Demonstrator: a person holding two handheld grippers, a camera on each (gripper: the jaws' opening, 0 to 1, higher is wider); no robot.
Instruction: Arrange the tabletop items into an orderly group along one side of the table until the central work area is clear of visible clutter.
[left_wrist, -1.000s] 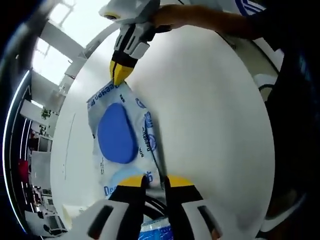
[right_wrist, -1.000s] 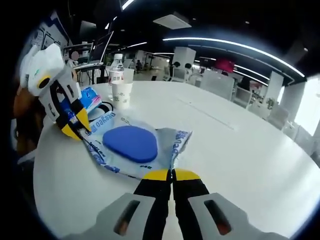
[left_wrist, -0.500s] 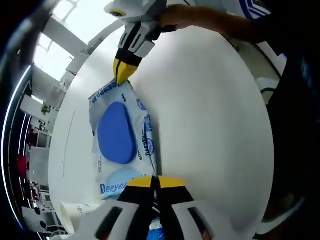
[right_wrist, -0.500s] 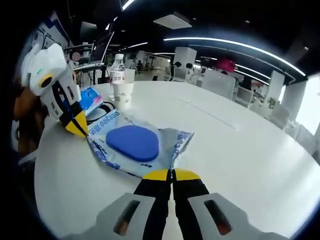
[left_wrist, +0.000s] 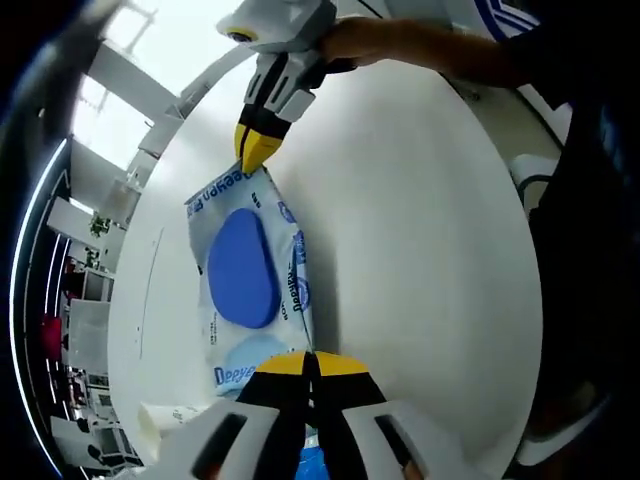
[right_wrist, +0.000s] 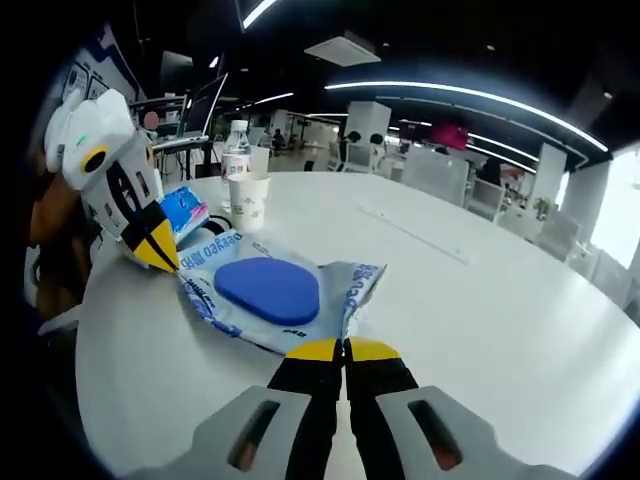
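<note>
Pinching wipes pack (left_wrist: 250, 285) ends, left gripper (left_wrist: 308, 362), right gripper (right_wrist: 343, 349)

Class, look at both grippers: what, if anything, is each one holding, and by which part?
Both hold the wet wipes pack by opposite end edges: the left gripper and the right gripper are each shut on one end seam.

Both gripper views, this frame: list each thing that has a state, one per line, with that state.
Left gripper: shut on the wipes pack's near edge.
Right gripper: shut on the pack's opposite edge.
Wipes pack: flat on the table, blue lid closed, held at both ends.
Paper cup: upright.
Water bottle: upright, cap on.
Table: bare in the middle.
</note>
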